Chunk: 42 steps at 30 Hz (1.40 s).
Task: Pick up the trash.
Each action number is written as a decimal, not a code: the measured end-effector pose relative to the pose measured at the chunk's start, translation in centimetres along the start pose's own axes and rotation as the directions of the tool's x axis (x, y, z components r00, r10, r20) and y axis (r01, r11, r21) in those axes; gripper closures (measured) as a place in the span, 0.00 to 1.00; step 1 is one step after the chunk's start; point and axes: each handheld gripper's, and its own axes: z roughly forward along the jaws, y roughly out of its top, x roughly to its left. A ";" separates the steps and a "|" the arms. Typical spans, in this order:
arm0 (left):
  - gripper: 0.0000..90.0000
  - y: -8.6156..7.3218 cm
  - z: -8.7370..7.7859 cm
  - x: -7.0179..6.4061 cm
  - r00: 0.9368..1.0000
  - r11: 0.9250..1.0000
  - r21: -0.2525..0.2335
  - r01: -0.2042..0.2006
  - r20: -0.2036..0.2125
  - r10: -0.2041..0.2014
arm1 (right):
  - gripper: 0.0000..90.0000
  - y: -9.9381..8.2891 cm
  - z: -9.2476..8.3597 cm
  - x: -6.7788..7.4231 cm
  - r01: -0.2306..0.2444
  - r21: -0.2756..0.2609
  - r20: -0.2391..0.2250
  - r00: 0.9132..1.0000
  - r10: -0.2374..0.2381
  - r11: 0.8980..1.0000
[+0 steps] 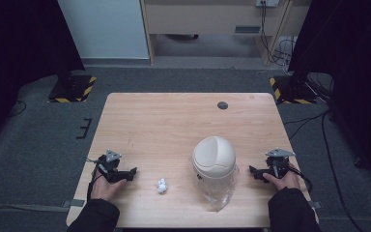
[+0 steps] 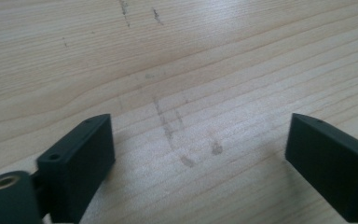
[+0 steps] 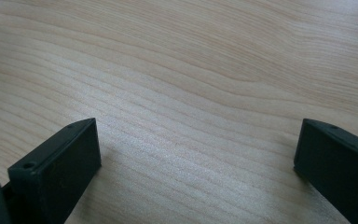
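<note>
Two open grippers rest low on a wooden table, with a crumpled paper ball and a small lidded bin between them.

The left gripper [image 1: 124, 174] has its jaws spread wide with only bare wood between them; the right gripper [image 1: 255, 173] is likewise wide open and holds nothing. Just right of the left gripper lies a small white paper wad [image 1: 162, 185], apart from both. Beyond it, near the right gripper, stands a cream dome-topped bin [image 1: 214, 155] with what looks like a clear liner bag [image 1: 219, 193] spilling from its base, though it is hard to make out. Judging from this, the work has not begun: the wad is ungrasped and still outside the bin.
</note>
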 end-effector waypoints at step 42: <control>0.19 5.6 -6.9 -4.0 0.985 0.882 -0.469 0.037 0.168 0.048 | 0.01 0.0 0.0 0.0 -0.001 0.000 0.002 1.000 0.001 1.000</control>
